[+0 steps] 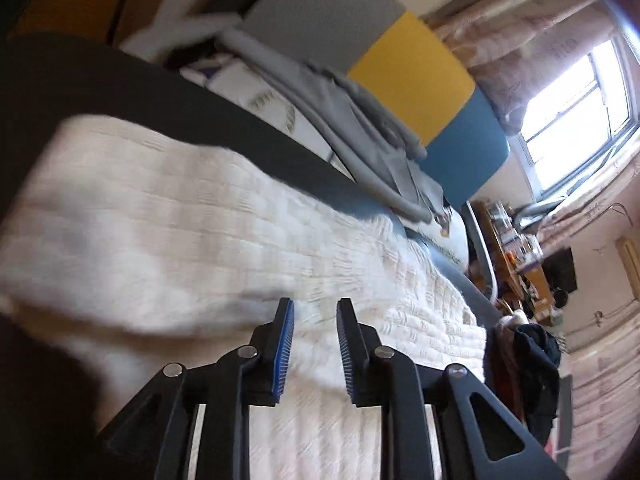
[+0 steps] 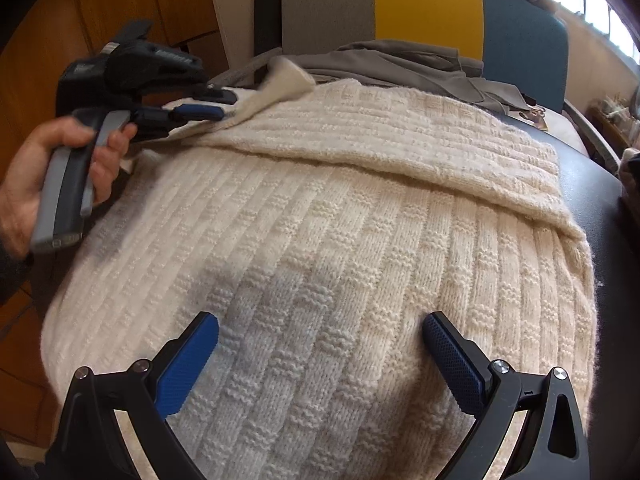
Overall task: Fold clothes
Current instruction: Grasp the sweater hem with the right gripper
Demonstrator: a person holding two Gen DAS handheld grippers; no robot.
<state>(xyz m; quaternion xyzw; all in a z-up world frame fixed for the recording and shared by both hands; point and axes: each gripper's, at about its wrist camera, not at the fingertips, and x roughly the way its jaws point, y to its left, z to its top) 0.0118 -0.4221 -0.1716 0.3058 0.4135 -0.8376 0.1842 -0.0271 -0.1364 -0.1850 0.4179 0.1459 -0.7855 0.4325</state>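
The left gripper (image 2: 208,106), jaws narrowly parted with nothing visibly pinched, sits at the far-left corner of the cream basket-weave knitted sweater (image 2: 320,248), beside the folded-over sleeve (image 2: 400,140), whose long axis runs from that corner to the sweater's right edge. The right gripper (image 2: 320,356) hovers with jaws spread wide over the near body, gripping nothing. The sweater lies flat on the dark table (image 2: 592,184); the left gripper is judged nearer the fold.
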